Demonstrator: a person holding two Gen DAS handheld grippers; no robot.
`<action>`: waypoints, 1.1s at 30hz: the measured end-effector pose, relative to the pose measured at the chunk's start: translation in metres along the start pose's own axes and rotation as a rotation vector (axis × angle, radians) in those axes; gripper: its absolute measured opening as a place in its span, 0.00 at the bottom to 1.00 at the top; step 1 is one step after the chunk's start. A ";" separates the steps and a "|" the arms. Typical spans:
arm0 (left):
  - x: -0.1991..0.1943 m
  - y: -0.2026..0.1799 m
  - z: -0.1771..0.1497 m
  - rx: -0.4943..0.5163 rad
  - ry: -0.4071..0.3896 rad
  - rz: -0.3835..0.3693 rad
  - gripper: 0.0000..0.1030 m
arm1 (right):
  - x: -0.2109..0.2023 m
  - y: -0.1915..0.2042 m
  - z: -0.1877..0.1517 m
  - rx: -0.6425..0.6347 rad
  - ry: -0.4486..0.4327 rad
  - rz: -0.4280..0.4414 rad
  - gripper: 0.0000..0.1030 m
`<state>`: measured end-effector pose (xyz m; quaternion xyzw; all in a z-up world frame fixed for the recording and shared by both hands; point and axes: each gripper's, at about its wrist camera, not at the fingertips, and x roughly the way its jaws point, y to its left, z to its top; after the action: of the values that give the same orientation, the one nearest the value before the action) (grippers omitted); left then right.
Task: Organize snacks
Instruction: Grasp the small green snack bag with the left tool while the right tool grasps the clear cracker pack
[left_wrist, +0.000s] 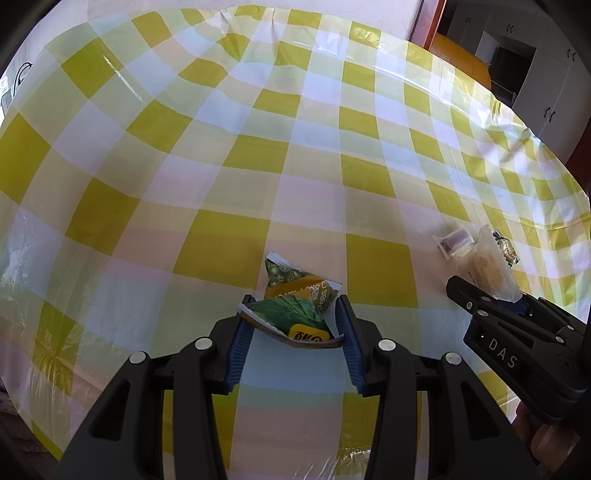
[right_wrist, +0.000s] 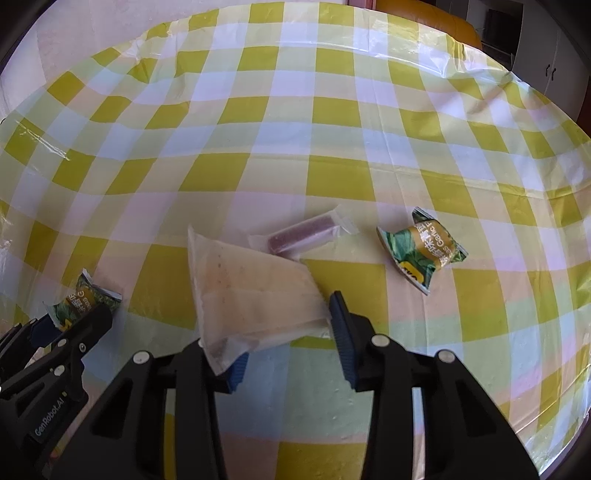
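Note:
My left gripper (left_wrist: 293, 321) is shut on a green and yellow pea snack packet (left_wrist: 295, 299), which sits between its blue pads just above the checked tablecloth; it also shows in the right wrist view (right_wrist: 83, 299). My right gripper (right_wrist: 286, 325) is shut on a clear pale cracker packet (right_wrist: 251, 295), also seen in the left wrist view (left_wrist: 484, 266). A clear packet with a dark red bar (right_wrist: 303, 234) lies just beyond the cracker packet. A second green pea packet (right_wrist: 421, 247) lies to the right on the cloth.
The table (left_wrist: 258, 147) is covered by a yellow, white and pale green checked plastic cloth. A yellow chair (right_wrist: 424, 22) and grey cabinets (left_wrist: 546, 74) stand beyond the far edge. The two grippers are side by side near the front.

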<state>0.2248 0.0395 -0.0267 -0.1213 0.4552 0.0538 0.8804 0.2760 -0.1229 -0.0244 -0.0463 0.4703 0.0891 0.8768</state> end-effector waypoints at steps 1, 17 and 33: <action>0.000 0.000 0.000 0.001 0.000 0.000 0.42 | -0.001 -0.001 -0.001 0.004 -0.003 0.001 0.41; 0.000 -0.001 0.000 0.011 0.002 -0.012 0.42 | -0.014 0.011 -0.004 -0.072 0.014 0.052 0.77; -0.001 0.000 0.001 0.001 -0.002 -0.015 0.42 | 0.006 0.009 0.006 -0.189 0.057 0.093 0.93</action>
<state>0.2253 0.0397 -0.0255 -0.1243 0.4536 0.0471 0.8812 0.2825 -0.1122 -0.0264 -0.1095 0.4863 0.1723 0.8496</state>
